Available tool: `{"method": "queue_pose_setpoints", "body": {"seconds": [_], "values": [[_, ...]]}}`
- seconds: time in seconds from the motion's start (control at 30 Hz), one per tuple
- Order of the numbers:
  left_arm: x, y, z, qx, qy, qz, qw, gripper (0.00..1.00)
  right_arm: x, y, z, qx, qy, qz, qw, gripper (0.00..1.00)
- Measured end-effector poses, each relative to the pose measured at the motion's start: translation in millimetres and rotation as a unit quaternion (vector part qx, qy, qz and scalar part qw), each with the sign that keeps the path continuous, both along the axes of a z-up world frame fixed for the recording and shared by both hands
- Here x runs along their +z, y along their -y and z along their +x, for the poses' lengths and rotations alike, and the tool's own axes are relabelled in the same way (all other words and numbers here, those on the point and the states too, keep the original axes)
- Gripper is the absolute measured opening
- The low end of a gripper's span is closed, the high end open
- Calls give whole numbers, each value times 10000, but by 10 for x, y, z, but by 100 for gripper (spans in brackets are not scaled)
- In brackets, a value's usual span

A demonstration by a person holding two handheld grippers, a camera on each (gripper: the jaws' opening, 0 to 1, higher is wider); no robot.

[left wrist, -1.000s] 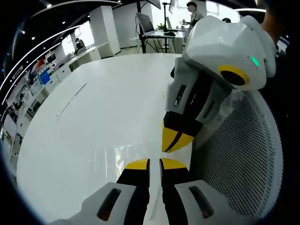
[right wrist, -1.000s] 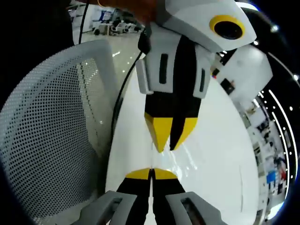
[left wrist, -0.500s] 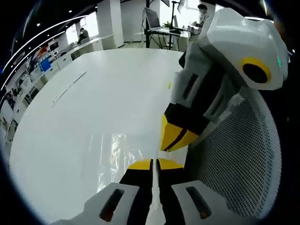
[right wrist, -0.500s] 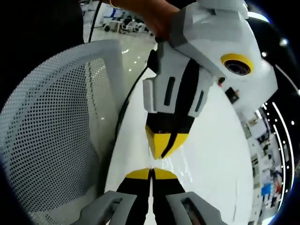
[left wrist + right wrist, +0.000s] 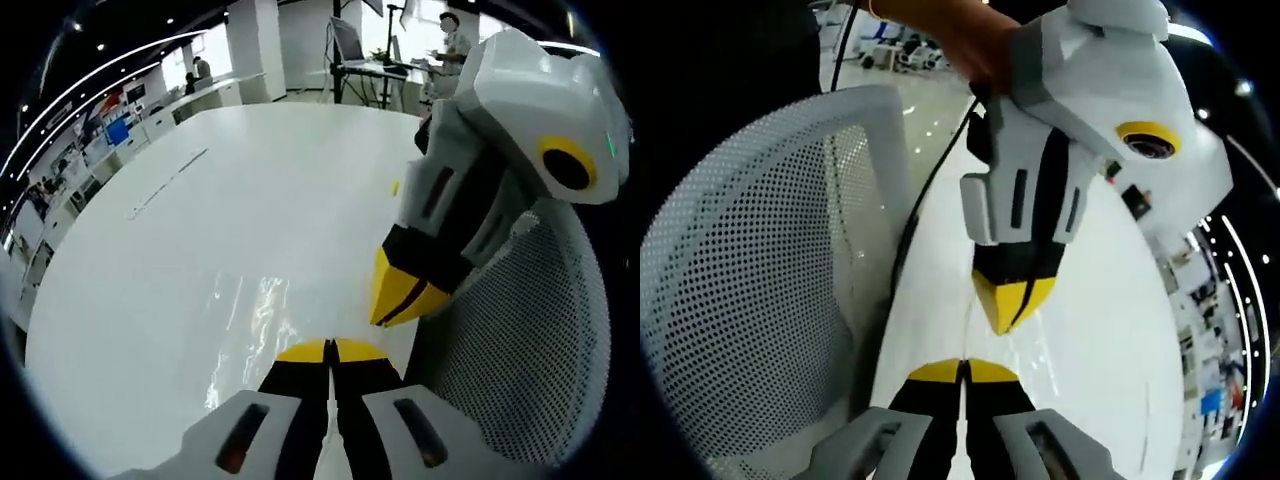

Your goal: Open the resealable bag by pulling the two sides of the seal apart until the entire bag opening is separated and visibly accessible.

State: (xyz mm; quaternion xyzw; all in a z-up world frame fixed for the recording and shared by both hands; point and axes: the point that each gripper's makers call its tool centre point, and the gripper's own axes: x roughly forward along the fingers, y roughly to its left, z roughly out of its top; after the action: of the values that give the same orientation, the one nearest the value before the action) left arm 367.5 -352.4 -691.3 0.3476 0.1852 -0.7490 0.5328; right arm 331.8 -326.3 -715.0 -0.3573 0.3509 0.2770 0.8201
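You are holding the left gripper (image 5: 330,350) with its yellow tips pressed together, and they look to be clamped on the near edge of the clear bag (image 5: 248,325). The film is too thin at the tips for you to be sure how much of the lip is caught. The bag is lying flat on the white table (image 5: 180,230), spreading ahead and to the left of those tips, its glossy creases running roughly away from you, so its seal is probably running crosswise between the two grippers.

In the right gripper view, the right gripper (image 5: 965,370) is also closed tip to tip, and again you cannot tell for certain that it is pinching the other lip, though a faint sheen of film (image 5: 1025,345) is showing just beyond it on the table.

The two grippers are facing each other nose to nose, close but apart, beside the mesh chair back (image 5: 520,340). Both are about equally near the bag mouth, so the pull should go straight apart along the line joining them.

Compared with a second ago, the gap between the opposing tips is widening, and the bag's shiny creases are showing more clearly in the left gripper view, which suggests the film is being drawn taut. The opening is not yet visibly parted.
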Motion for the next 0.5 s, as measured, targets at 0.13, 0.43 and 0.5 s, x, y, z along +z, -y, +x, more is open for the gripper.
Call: {"method": "queue_pose_setpoints", "body": {"seconds": [0.13,0.43,0.5], "values": [[156,77,81,137,205,-351,9991,0,32,36,24,-107,68,50,9999,0],[471,216,176,234,594,-968,9933,0,59,102,69,-348,187,171,9991,0],[560,245,169,238,626,-1119,9915,0,80,130,87,-429,239,153,9987,0]]}}
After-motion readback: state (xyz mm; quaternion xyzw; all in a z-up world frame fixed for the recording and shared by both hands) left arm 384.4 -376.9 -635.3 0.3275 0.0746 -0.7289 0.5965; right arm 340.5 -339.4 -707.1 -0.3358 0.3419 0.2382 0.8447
